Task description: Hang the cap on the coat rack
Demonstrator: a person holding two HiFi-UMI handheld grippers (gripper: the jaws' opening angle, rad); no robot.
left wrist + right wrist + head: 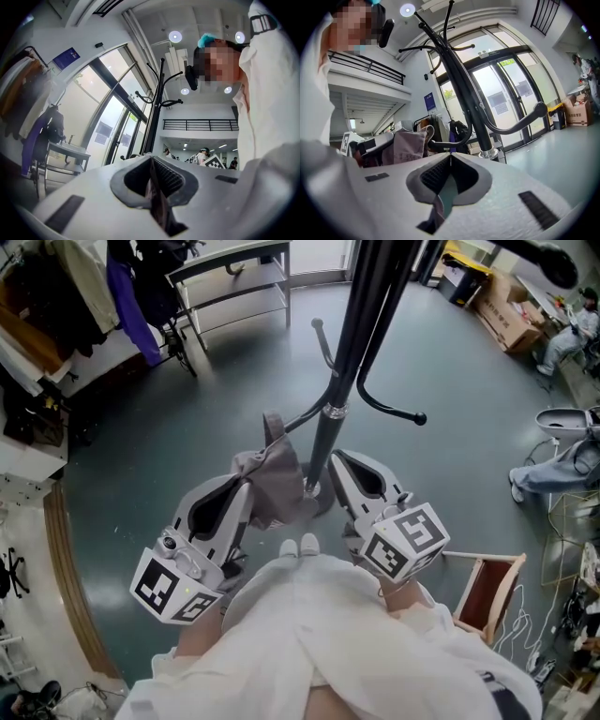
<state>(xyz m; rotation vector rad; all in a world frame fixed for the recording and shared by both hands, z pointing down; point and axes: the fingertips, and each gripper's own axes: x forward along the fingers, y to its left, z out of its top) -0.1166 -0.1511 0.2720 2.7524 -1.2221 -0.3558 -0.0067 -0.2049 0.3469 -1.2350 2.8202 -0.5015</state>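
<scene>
- Status: task not complete. The cap (270, 472) hangs from no hook; it is held in the air just left of the coat rack (330, 432) pole.
- Left tongs (250, 486): clamped on a fold of the cap.
- Right tongs (336, 457): jaws together, nothing held, just right of the pole.
- Outstanding, in my judgement: lift the cap over a hook, then release.
- Head view alone shows the cap set against the pole. The right gripper view alone shows the upper hooks and the cap near a low curved arm. The left gripper view shows only the nipped fabric.
</scene>
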